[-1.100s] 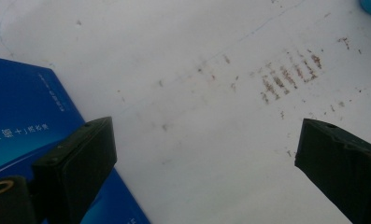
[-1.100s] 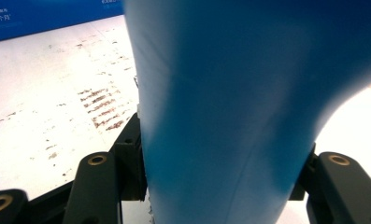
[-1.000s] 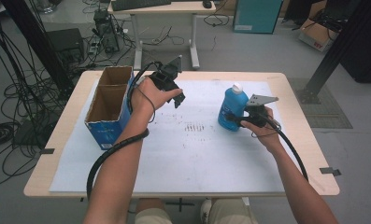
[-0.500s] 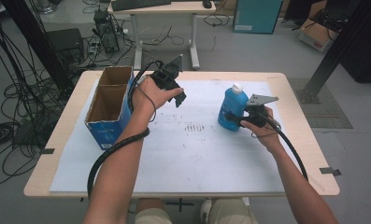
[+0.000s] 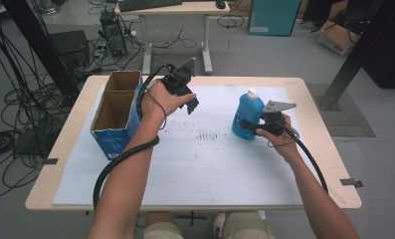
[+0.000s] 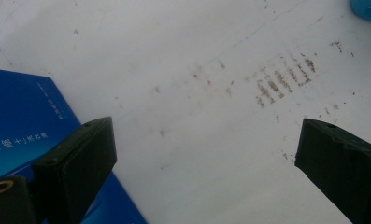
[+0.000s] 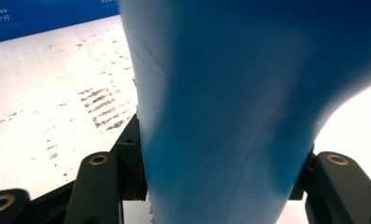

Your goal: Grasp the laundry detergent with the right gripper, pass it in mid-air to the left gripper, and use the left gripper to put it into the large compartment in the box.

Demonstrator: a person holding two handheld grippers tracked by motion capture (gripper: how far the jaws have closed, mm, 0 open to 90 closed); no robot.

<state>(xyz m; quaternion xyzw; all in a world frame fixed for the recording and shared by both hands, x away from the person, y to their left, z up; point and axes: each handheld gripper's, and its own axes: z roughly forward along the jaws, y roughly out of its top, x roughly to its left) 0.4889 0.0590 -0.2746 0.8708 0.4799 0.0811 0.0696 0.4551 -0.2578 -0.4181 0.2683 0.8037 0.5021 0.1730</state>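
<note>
Right gripper (image 5: 250,126) clamped on upright blue bottle (image 5: 247,114), long axis vertical. Left gripper (image 5: 189,103) spread wide, empty, well apart. Open box (image 5: 116,117) just beside left gripper.

Blue bottle (image 7: 220,112) blurred and cut off by frame, label unreadable

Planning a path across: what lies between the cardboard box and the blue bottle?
In the high view, bare white sheet with brown smudges separates box and bottle.
</note>
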